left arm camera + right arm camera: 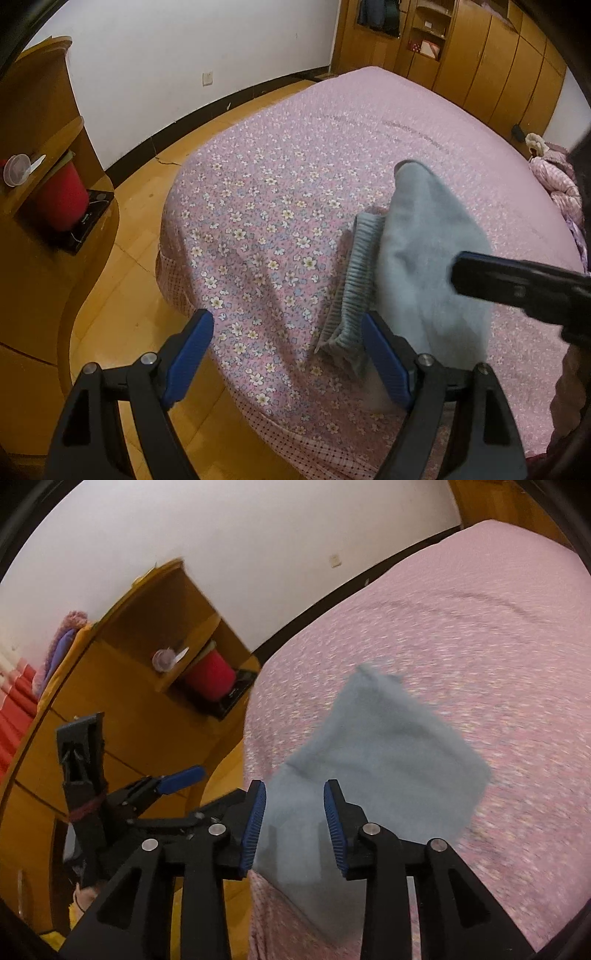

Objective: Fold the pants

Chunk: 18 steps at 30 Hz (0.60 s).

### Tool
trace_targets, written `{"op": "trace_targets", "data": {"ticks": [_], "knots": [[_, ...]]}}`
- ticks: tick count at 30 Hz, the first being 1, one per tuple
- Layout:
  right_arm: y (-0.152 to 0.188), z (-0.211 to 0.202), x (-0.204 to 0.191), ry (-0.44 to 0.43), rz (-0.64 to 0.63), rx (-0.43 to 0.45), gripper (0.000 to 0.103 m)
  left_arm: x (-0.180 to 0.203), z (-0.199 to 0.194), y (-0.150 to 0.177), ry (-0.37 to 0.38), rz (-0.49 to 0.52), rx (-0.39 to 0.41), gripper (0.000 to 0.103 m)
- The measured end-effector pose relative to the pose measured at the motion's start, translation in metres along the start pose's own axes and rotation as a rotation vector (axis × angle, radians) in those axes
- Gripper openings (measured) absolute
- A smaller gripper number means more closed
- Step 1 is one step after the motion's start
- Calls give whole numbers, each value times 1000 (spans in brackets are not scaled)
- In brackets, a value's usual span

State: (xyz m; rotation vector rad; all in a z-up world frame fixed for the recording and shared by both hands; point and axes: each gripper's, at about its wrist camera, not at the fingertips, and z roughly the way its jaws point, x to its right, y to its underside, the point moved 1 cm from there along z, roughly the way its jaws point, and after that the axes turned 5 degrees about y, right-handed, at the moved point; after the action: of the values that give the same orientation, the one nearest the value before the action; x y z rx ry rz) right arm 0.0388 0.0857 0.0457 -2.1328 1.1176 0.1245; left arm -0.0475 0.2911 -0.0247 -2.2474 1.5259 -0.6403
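Both grippers, left (286, 354) and right (294, 830), stand released above the near bed (258, 206) corner. Beyond them the pale blue pants (417, 258) lie folded compact on the floral cover, so folding looks nearly finished. Motion blur hides the layers and far edge.

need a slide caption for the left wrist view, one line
Left tool open over the bed, beside the blue pants with ribbed waistband; right tool reaching over them.

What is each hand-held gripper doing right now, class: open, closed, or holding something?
Left hand-held gripper: open, holding nothing; the pants lie by its right finger.
Right hand-held gripper: open, nothing visibly clamped.
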Motion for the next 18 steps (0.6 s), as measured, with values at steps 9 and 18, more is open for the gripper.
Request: {"op": "trace_targets", "data": {"ticks": [9,18], "knots": [[29,-14,44,162,87,-21,35,17,-12,-7,109,-4,18,85],[46,-2,82,215,209,-92,35,45,24,-15,226,6,-46,72]]}}
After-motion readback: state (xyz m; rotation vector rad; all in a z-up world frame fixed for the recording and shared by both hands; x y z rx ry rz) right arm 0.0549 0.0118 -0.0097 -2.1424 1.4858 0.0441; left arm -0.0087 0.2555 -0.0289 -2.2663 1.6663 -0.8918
